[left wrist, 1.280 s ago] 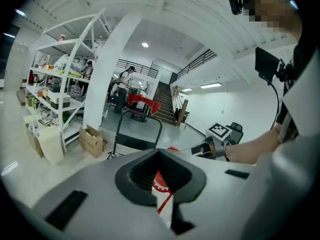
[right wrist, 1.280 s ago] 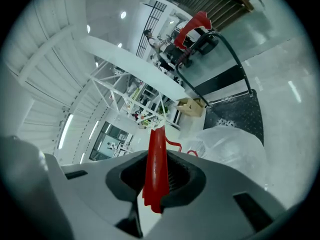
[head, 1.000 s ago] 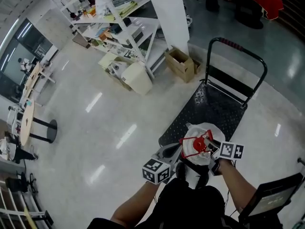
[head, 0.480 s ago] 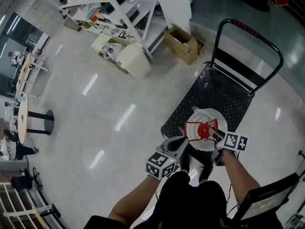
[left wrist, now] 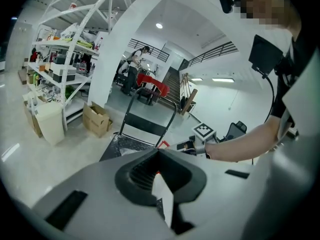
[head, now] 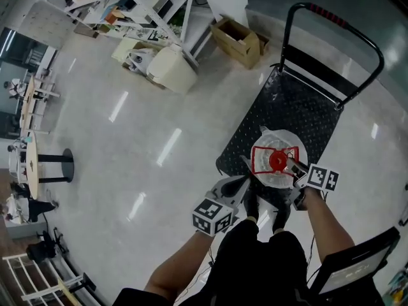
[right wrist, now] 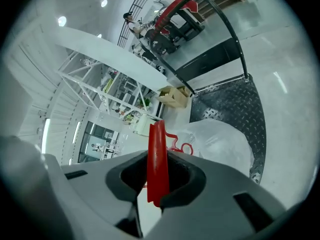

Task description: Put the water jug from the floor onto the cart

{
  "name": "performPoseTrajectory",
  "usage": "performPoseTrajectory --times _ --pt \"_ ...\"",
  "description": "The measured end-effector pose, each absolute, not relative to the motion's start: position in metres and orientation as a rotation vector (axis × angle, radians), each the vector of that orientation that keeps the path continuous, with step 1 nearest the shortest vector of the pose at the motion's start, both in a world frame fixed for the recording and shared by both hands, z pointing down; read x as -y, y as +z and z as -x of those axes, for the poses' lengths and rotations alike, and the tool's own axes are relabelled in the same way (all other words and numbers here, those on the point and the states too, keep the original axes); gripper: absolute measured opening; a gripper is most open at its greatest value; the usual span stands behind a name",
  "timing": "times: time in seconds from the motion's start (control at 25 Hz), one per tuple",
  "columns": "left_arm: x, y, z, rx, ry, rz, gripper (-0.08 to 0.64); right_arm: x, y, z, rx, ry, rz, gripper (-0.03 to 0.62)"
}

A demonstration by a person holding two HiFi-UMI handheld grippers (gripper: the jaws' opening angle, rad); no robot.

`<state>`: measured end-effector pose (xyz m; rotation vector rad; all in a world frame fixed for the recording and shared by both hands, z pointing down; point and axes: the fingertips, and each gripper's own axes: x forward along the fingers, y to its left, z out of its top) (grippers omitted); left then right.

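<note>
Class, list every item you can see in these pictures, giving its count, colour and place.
water jug: one, clear with red handle, over the cart's near end
cart: one, black, right of centre
cardboard box: one, brown, beyond the cart
shelving: one, white, top left
bin: one, cream, beside the shelving
table: one, black-based, far left
left gripper: one, grey, shut on the handle
right gripper: one, grey, shut on the handle

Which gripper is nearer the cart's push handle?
Right. The right gripper grips the top of the jug, over the cart; the left gripper is at its near side, farther from the push handle.
</note>
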<state>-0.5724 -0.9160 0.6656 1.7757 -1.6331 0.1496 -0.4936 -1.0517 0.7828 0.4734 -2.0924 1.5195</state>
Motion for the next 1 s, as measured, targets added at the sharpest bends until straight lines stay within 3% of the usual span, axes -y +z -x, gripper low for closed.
performPoseTrajectory --times 0.52,0.72,1.0 --pt "0.94 0.665 0.529 1.555 0.226 -1.816 -0.008 1.086 0.824 0.415 2.051 1.51 -0.593 0.055" --pt "0.945 0.656 0.514 1.575 0.232 -1.814 -0.008 1.094 0.816 0.402 2.092 1.424 -0.575 0.168" --pt "0.96 0.617 0.495 1.613 0.22 -1.88 -0.008 1.129 0.748 0.356 2.264 1.218 -0.658 0.184"
